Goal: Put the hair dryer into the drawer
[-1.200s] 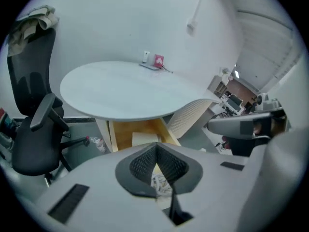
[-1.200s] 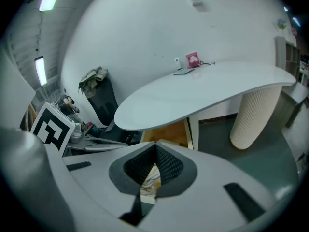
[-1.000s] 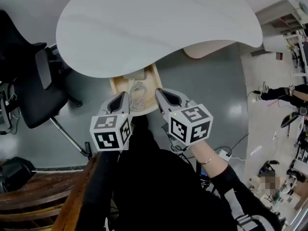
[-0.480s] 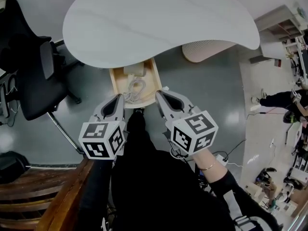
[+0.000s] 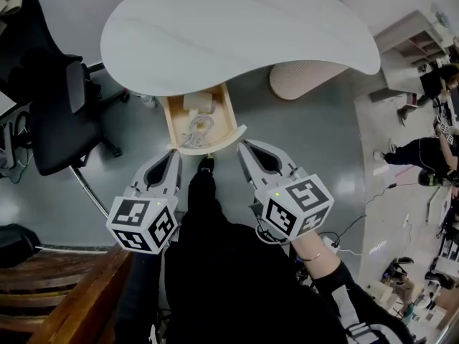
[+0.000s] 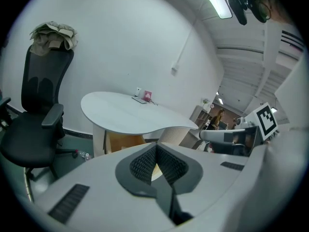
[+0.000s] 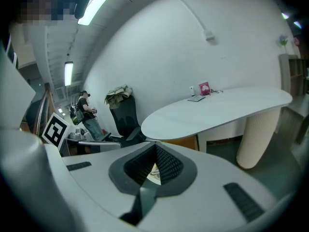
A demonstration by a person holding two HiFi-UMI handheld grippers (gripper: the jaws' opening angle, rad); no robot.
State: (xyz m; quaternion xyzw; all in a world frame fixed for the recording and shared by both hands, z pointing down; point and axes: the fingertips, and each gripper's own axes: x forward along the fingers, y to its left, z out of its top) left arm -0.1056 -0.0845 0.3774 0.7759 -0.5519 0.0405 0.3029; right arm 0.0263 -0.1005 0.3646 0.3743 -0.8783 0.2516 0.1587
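The drawer (image 5: 174, 124) stands pulled out from under the white table (image 5: 237, 34), and everything here is placed against it. The hair dryer (image 5: 197, 103) already lies inside. Its pale body sits at the drawer's inner end, close under the table edge. Its white cord (image 5: 201, 130) is looped in a loose heap between the body and the drawer's front panel. From the head view the body seems to lie with its long axis across the drawer's width, side wall to side wall. It is too small to tell which way the nozzle points.

Your left gripper (image 5: 173, 155) hangs just outside the drawer's front left corner, apart from the wood, its tip aimed toward the drawer. In the left gripper view its ribbed pads (image 6: 145, 162) are pressed together at the tip and nothing is clamped between them. Your right gripper (image 5: 244, 146) sits just off the drawer's front right corner, also clear of the wood. Its own view shows the same: pads (image 7: 166, 162) met at the tip, nothing caught. The small gap behind them shows only a sliver of pale background.

Your shoe (image 5: 206, 165) is on the grey floor just in front of the drawer, between the two grippers. A black office chair (image 5: 50, 113) stands well to the drawer's left, and the table's ribbed pedestal (image 5: 305, 77) to its right.
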